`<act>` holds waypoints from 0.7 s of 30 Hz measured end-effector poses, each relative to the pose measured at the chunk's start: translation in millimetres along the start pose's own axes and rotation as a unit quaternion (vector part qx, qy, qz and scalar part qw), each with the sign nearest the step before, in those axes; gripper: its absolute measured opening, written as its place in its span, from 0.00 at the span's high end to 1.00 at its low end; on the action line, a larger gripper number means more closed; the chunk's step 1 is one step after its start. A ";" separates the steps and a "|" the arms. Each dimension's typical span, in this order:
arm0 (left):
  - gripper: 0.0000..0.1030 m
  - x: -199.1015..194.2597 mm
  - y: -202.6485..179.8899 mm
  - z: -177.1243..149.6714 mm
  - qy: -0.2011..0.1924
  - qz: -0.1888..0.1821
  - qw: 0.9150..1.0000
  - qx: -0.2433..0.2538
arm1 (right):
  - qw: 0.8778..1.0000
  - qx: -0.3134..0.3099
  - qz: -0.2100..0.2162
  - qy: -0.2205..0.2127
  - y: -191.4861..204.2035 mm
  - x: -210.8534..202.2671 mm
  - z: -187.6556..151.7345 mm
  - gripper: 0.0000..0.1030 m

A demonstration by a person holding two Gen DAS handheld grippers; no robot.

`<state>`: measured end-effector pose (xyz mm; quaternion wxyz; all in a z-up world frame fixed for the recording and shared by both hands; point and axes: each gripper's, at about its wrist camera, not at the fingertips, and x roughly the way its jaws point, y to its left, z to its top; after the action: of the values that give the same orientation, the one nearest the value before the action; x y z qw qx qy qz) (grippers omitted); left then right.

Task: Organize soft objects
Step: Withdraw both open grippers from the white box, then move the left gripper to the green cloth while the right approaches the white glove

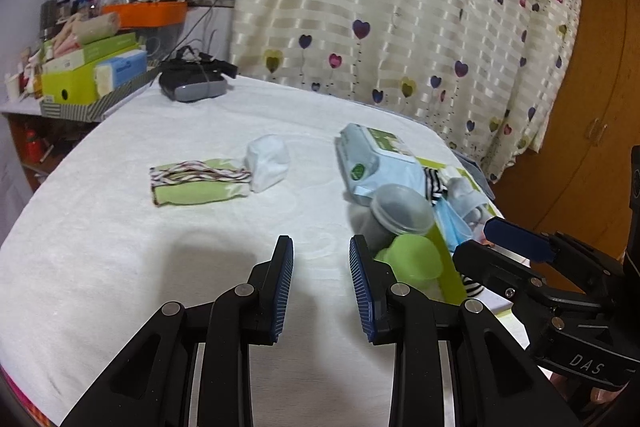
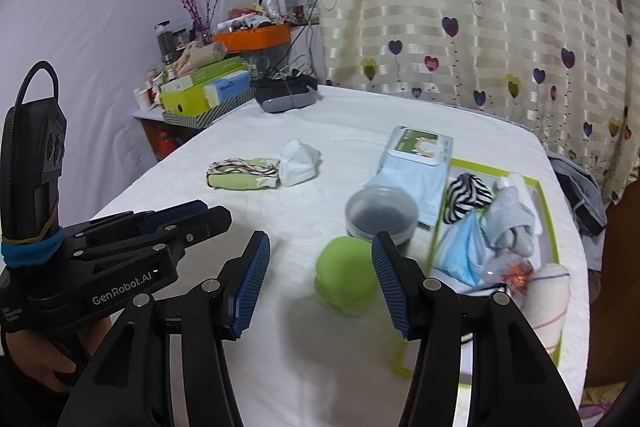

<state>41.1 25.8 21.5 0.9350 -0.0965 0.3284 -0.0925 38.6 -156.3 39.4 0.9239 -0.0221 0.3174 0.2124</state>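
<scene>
Left wrist view. The left gripper (image 1: pixel 321 287) hangs over bare white cloth on the desk (image 1: pixel 120 247), its jaws apart with nothing between them. The soft things not yet put away, a green folded cloth (image 1: pixel 198 181) and a white sock (image 1: pixel 267 163) touching its end, lie well ahead. The right gripper (image 1: pixel 516 239) enters at the right edge, above the tray; whether it holds anything cannot be told here. A wipes pack (image 1: pixel 372 159) leans against a clear lidded jar (image 1: pixel 400 209), beside a green cup (image 1: pixel 416 259).

Right wrist view. The right gripper (image 2: pixel 320 279) stands wide and empty, with the green cup (image 2: pixel 346 277) partly between its fingers, not pressed. The green-rimmed tray (image 2: pixel 546 211) already holds a striped sock (image 2: pixel 466 201), a blue mask (image 2: pixel 464 251) and a grey sock (image 2: pixel 512 223).

Likely hazards: a reach toward the cloth may knock the cup or jar, both hard, light and close to the fingers; the two grippers, near one another, may collide; the crowded tray may spill items over its low rim.
</scene>
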 end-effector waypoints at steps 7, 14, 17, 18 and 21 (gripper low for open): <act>0.73 5.5 34.0 0.5 0.006 0.021 1.000 -0.023 | 1.000 -0.008 0.013 0.014 13.4 19.6 6.3 0.47; 0.73 8.7 63.6 7.5 0.006 0.039 0.998 -0.041 | 0.999 -0.015 0.024 0.026 25.4 39.7 18.5 0.47; 0.72 12.6 77.1 12.2 0.010 0.045 0.998 -0.049 | 0.999 -0.018 0.029 0.031 31.6 51.1 27.1 0.47; 0.71 13.9 81.2 13.6 0.012 0.046 0.998 -0.050 | 0.999 -0.018 0.030 0.034 33.2 54.8 29.4 0.47; 0.67 17.2 91.8 17.5 0.013 0.055 0.997 -0.052 | 0.999 -0.019 0.033 0.039 38.1 66.3 37.4 0.47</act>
<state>75.5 112.3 2.5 0.9280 -0.1253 0.3500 -0.0246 91.7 -90.0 33.3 0.9027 -0.0373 0.3501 0.2474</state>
